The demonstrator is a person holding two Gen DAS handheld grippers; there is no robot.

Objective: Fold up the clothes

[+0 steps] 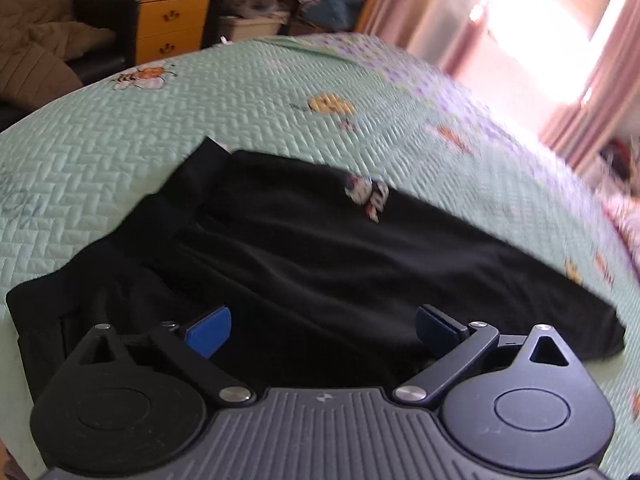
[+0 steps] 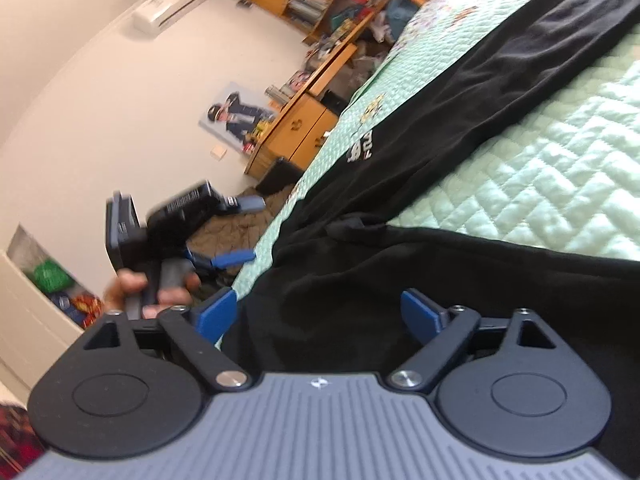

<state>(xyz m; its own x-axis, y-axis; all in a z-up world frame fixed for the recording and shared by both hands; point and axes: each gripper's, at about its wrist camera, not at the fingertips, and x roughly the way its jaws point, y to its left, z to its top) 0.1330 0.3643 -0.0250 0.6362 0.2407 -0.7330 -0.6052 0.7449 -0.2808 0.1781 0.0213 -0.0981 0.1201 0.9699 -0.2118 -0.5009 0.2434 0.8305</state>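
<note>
left claw (image 1: 323,330) agape, right claw (image 2: 318,314) agape, seemingly empty

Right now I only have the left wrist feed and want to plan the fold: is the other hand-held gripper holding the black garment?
Observer: No. The right hand-held gripper is open over the black garment, gripping nothing.
Operator: Can you see my gripper from there?
Observer: Yes, the left hand-held gripper is off the bed's edge, open, held in a hand.
Operator: Does the garment reach further?
Observer: A long black section stretches away across the green quilt.
</note>
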